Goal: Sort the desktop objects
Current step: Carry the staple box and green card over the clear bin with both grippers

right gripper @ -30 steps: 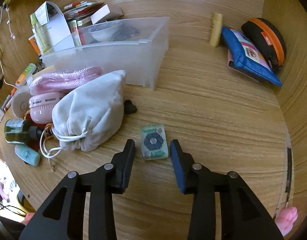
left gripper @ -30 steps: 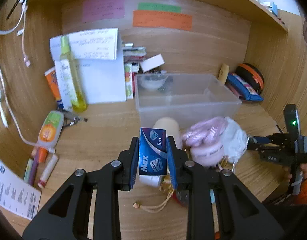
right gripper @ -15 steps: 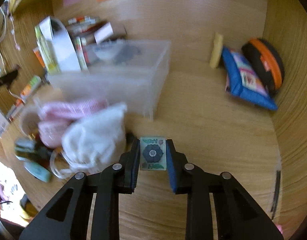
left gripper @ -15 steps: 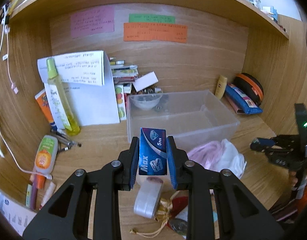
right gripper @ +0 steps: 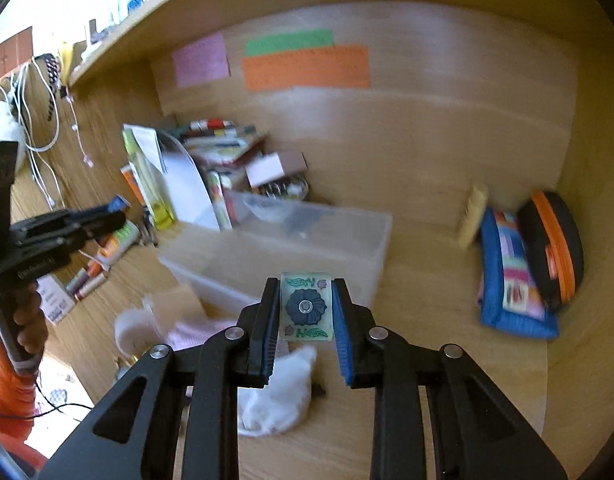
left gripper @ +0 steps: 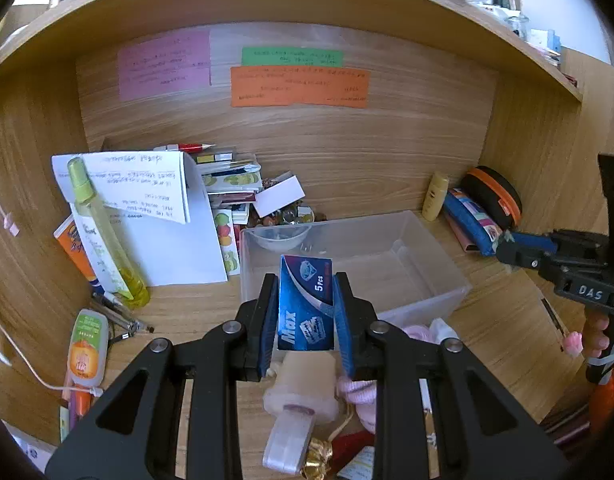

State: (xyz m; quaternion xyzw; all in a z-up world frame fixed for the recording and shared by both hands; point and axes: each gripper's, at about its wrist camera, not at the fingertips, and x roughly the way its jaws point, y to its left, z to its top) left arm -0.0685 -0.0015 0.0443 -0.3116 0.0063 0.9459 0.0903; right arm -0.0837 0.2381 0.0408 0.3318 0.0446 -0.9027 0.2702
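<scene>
From the left wrist view, the left tool (left gripper: 305,312) is clenched on a blue packet (left gripper: 305,309) marked "Max" and "5 Pcs", held upright between its blue pads and raised above the surface (left gripper: 187,304). Just behind the packet stands the clear plastic bin (left gripper: 423,280); inside the bin, at its far left corner, sits a small clear bowl (left gripper: 283,236). Left of the bin a folded white sheet (left gripper: 155,216) stands with a tall yellow-green bottle (left gripper: 103,236) leaning in front of it. Right of the bin lie a blue pouch (left gripper: 473,220) and a black case with an orange zip (left gripper: 493,196), with a small yellow tube (left gripper: 435,196) beside them. The right tool (left gripper: 507,246) shows at the right of the bin, side on.

From the right wrist view, which is blurred, the right tool (right gripper: 305,312) grips a small clear tile with a dark blue flower (right gripper: 305,306), lifted in front of the near right corner of the bin (right gripper: 307,236). A white cloth bag (right gripper: 279,396) lies on the surface (right gripper: 447,360) in front of the bin, below the fingers. The left tool (right gripper: 111,216) reaches in left of the bin, its grip too blurred to tell here.
</scene>
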